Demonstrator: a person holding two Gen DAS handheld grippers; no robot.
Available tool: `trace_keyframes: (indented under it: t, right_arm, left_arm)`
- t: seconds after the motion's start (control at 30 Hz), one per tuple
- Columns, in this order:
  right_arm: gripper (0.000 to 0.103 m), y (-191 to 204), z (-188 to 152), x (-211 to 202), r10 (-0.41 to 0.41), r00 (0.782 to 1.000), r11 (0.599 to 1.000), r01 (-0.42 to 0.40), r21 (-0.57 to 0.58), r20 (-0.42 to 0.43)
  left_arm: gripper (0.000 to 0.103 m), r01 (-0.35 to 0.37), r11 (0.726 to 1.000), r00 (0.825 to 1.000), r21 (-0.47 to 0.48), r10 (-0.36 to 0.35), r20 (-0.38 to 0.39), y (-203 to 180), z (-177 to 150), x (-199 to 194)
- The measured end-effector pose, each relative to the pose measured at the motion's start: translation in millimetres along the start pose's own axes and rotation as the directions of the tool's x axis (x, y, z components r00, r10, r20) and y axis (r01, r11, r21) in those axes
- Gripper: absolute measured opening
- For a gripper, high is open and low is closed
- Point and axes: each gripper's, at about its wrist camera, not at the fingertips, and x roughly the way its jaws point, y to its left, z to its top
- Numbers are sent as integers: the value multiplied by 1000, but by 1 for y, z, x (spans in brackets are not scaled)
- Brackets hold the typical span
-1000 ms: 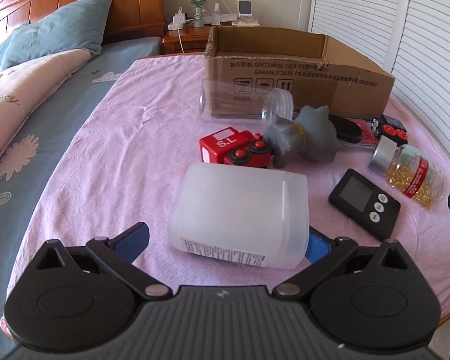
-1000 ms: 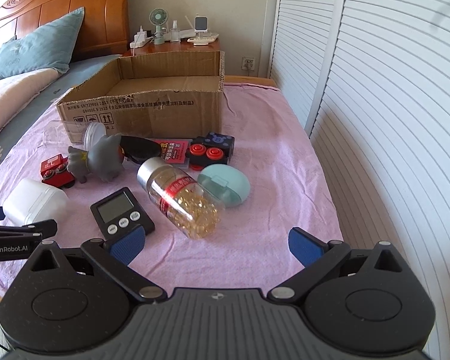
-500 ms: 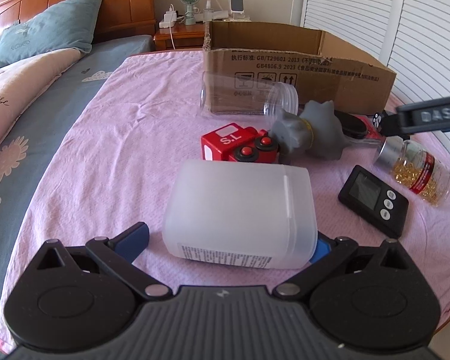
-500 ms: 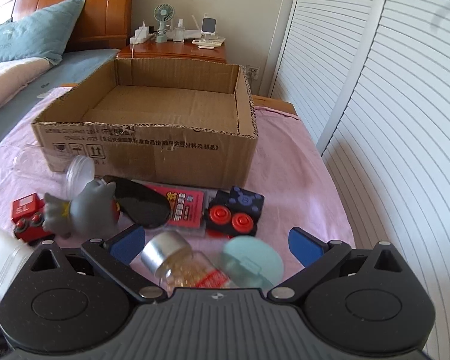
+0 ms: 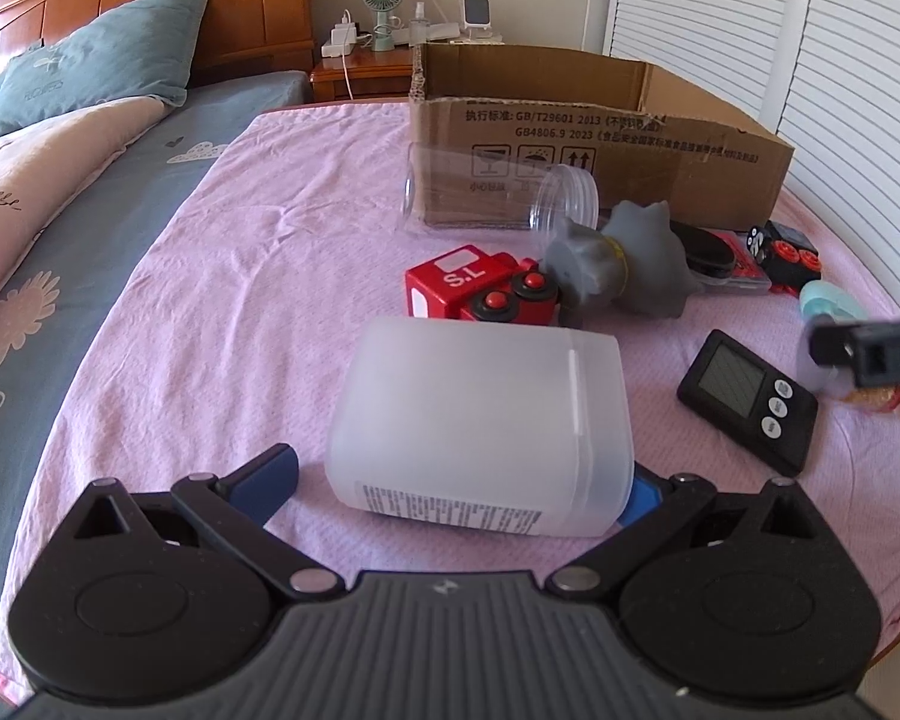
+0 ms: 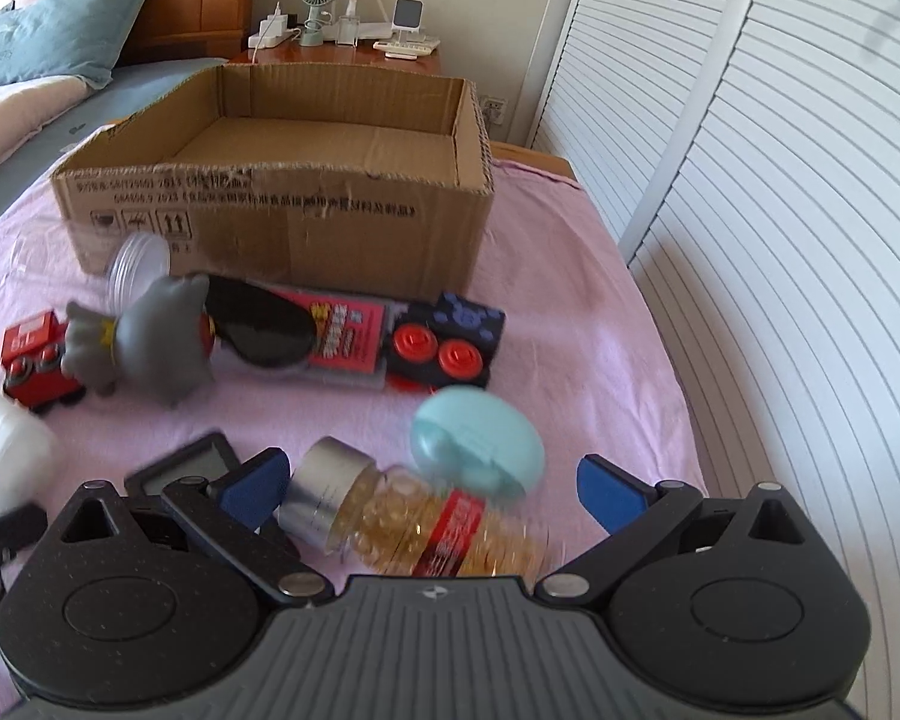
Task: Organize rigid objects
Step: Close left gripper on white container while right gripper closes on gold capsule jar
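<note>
My left gripper point(image 5: 450, 489) is open around a frosted white plastic jar point(image 5: 480, 426) lying on its side on the pink cloth; its pads stand beside the jar. My right gripper point(image 6: 432, 486) is open, its pads on either side of a silver-capped bottle of golden capsules point(image 6: 414, 522) lying on the cloth. An open, empty cardboard box point(image 6: 282, 210) stands behind. A red toy truck point(image 5: 480, 291), a grey toy animal point(image 5: 624, 264), a clear jar point(image 5: 498, 192), a black timer point(image 5: 747, 399) and a teal case point(image 6: 474, 441) lie around.
A black toy car with red wheels point(image 6: 444, 348) and a red packet under a dark oval object point(image 6: 342, 330) lie before the box. White louvred doors point(image 6: 780, 240) run along the right. A bed with pillows point(image 5: 90, 78) is at left, a nightstand point(image 6: 342, 48) behind.
My right gripper has moved forward and down over the capsule bottle, which now lies between its pads. My left gripper has stayed around the white jar.
</note>
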Motion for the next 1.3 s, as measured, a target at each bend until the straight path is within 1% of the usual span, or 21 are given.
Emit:
trace_keyframes:
  t: [0.17,0.3,0.4,0.43,0.53,0.73,0.8,1.0,1.13,1.2,1.23,1.3]
  right_arm:
    - [103,-11,-23,-9,-21,1000,1000,21,8,-10]
    - [103,-21,-36,-8,10,1000,999,-10,34,-21]
    - [103,-27,-47,-2,54,998,998,-52,43,-33]
    - [103,-30,-50,-2,74,997,996,-73,61,-19]
    - [103,-39,-53,1,127,992,987,-126,98,-11]
    - [103,-39,-65,-2,141,988,987,-145,66,67]
    - [103,-40,-65,-1,150,985,986,-155,57,81]
    - [103,-42,-61,3,172,981,984,-176,37,85]
    - [103,-41,-62,5,174,979,983,-178,35,110]
    - [103,-40,-61,6,175,978,983,-180,34,118]
    - [103,-40,-61,6,175,977,983,-180,31,121]
    - [103,-40,-58,7,179,978,983,-183,32,104]
  left_arm:
    - [103,-2,1000,1000,-3,2,-6,0,0,0]
    - [103,-4,1000,1000,-4,4,-6,0,0,0]
    - [103,0,1000,1000,2,0,12,1,-3,-2]
    - [103,1,1000,1000,4,-1,18,1,-4,-2]
    - [103,2,1000,999,6,-3,33,1,-7,-3]
    - [103,13,1000,998,19,-14,56,2,-9,-3]
    - [103,19,1000,998,25,-20,53,2,-7,-2]
    - [103,13,1000,999,19,-14,47,1,-4,1]
    - [102,14,1000,999,20,-14,42,1,-3,2]
    - [102,36,999,999,29,-37,33,1,-1,2]
    - [102,44,998,998,34,-46,36,0,0,1]
    - [102,29,998,998,55,-33,58,-2,3,-2]
